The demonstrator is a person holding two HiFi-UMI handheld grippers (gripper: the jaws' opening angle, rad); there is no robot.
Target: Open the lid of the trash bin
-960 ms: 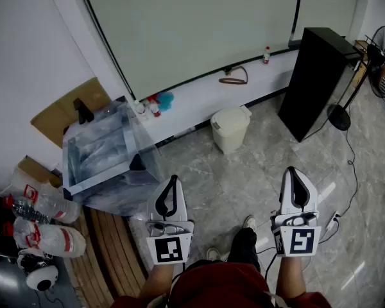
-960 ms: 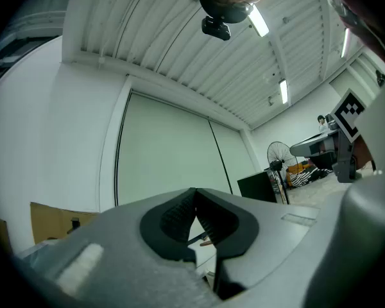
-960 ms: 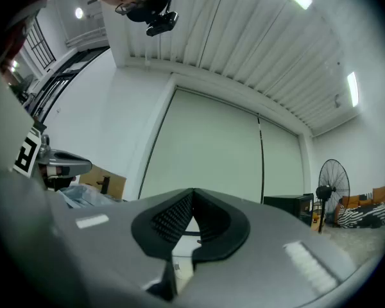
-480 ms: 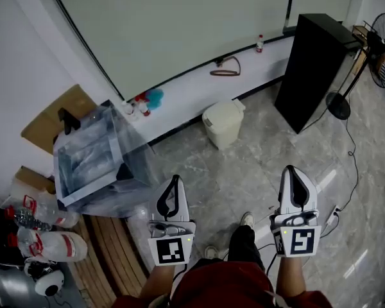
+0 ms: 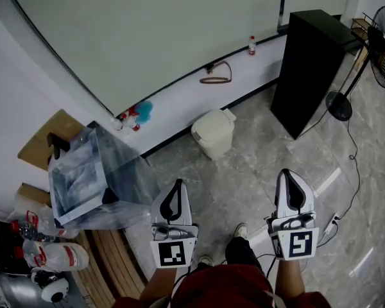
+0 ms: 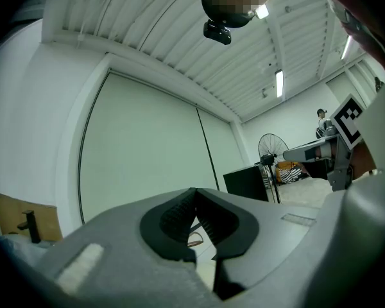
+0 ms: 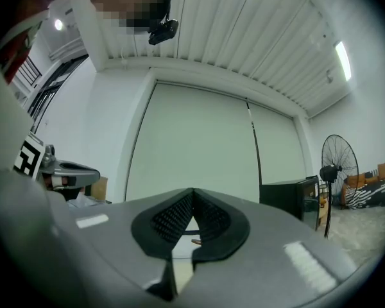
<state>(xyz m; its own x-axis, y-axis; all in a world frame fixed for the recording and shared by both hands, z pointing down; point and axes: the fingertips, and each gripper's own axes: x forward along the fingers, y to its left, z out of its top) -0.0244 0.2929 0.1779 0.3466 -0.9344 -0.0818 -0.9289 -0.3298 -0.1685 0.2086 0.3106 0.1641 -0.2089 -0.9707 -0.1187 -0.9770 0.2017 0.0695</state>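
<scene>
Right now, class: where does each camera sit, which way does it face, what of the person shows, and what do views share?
Head view: on the person's head, facing steeply down at floor and trash bin; left tool, right tool, forearms, a shoe show.
Left gripper view: rides the left tool, looking along its shut jaws toward the wall.
Right gripper view: rides the right tool, jaws shut, facing the same wall.
Shared: all three show the black cabinet and fan.

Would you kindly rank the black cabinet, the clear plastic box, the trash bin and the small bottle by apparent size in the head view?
1. The black cabinet and the clear plastic box look alike; the box sits nearer, so they are unranked.
2. The trash bin.
3. The small bottle.
</scene>
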